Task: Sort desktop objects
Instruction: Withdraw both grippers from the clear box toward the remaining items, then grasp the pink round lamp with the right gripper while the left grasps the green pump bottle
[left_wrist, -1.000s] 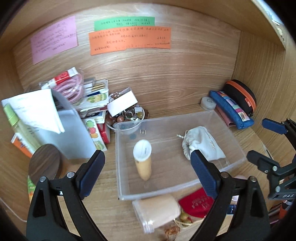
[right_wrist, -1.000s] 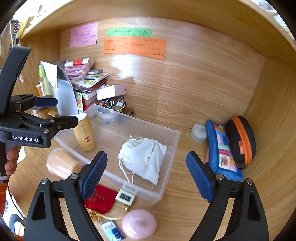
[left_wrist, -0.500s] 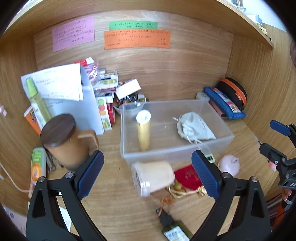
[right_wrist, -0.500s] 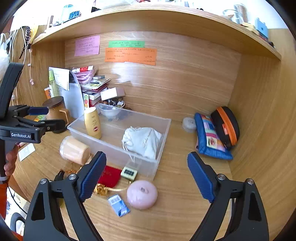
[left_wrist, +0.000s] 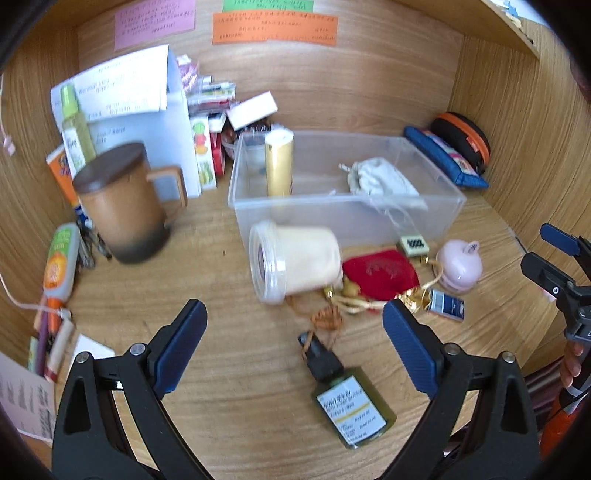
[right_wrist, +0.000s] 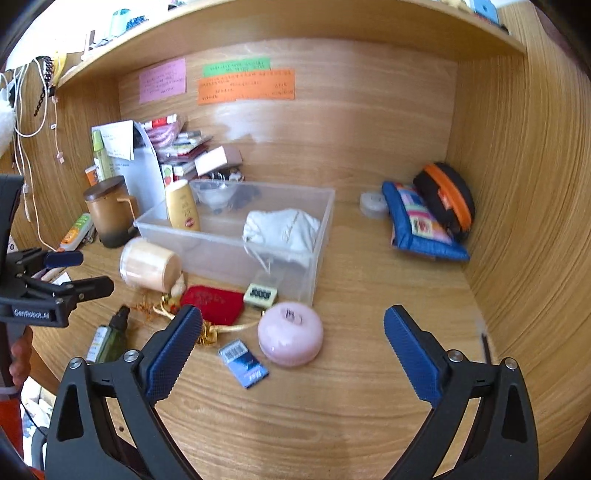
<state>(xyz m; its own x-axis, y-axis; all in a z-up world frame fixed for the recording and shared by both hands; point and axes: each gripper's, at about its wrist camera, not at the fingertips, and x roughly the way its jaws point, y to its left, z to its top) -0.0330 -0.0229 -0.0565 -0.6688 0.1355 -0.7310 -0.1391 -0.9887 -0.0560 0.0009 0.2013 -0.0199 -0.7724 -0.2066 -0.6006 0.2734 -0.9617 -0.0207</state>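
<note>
A clear plastic bin (left_wrist: 439, 218) (right_wrist: 317, 258) stands mid-desk and holds a yellow bottle (left_wrist: 279, 164) (right_wrist: 181, 206) and a white drawstring pouch (left_wrist: 380, 181) (right_wrist: 282, 230). In front of it lie a tipped cream jar (left_wrist: 295, 262) (right_wrist: 147, 264), a red pouch (left_wrist: 380, 273) (right_wrist: 214, 302), a pink round case (left_wrist: 460, 266) (right_wrist: 290, 338), a small blue packet (left_wrist: 447, 306) (right_wrist: 243, 363) and a green dropper bottle (left_wrist: 347, 402) (right_wrist: 109, 339). My left gripper (left_wrist: 293, 338) hovers open and empty just short of these. My right gripper (right_wrist: 293, 345) has nothing between its fingers, its jaws opening, near the pink case.
A brown lidded mug (left_wrist: 122, 206), a white folder with papers (left_wrist: 140, 122) and stacked boxes crowd the back left. A blue pencil case (right_wrist: 421, 225) and a black-orange pouch (right_wrist: 447, 195) lean at the right wall. Sticky notes (right_wrist: 243, 85) hang on the back panel.
Both grippers have drawn back from the bin, so more of the desk front and the dropper bottle came into view. The right gripper's jaws stand slightly wider apart.
</note>
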